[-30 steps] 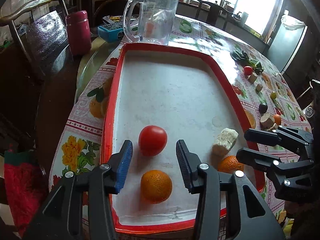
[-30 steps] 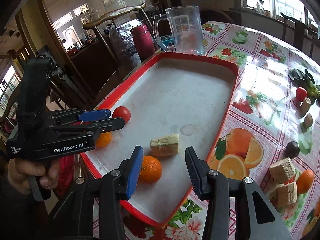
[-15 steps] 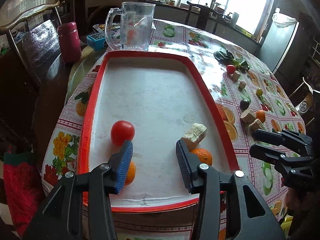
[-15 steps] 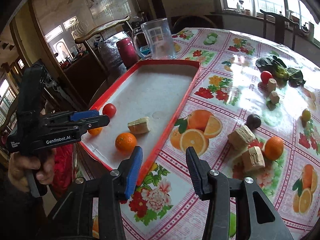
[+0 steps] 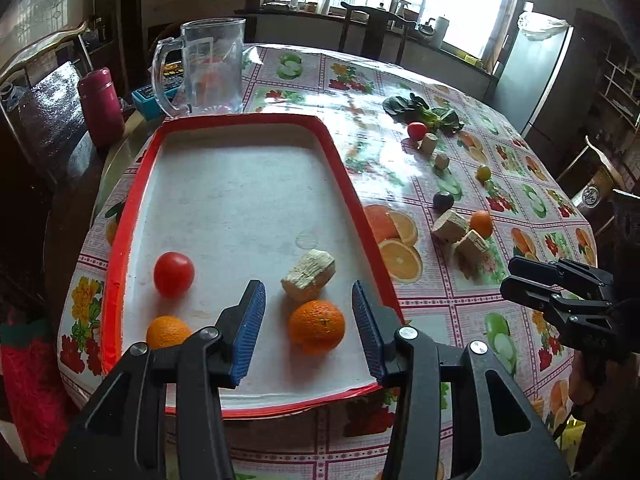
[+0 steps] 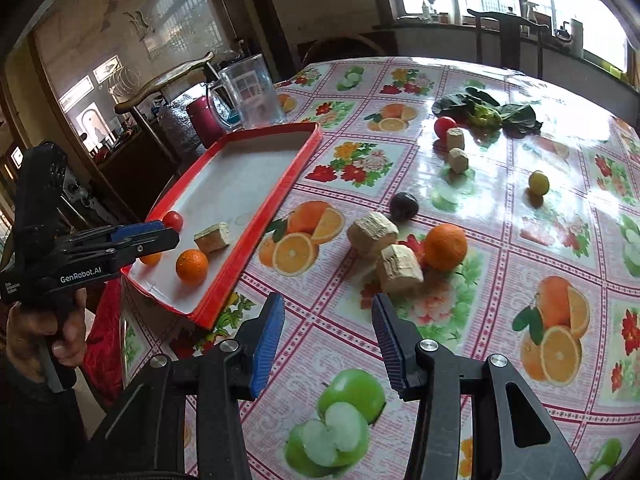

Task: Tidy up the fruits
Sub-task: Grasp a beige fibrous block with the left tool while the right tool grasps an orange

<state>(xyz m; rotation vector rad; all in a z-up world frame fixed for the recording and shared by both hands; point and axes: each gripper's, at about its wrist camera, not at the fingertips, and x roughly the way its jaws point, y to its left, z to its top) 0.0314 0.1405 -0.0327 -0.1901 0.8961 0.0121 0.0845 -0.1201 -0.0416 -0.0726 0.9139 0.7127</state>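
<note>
Fruit's split right now: shallow red-rimmed white tray (image 5: 132, 216) holds 2 round oranges (image 5: 317, 326), 1 red tomato (image 5: 174, 273) and a tan corky chunk (image 5: 309, 275). Left gripper (image 5: 308, 334) hangs over the tray's near end, jaws partly open, nothing in them. Right gripper (image 6: 328, 344) is above the fruit-print tablecloth (image 6: 500, 280), same gap, empty, with another orange (image 6: 445, 247) and a dark plum (image 6: 404, 206) beyond it.
</note>
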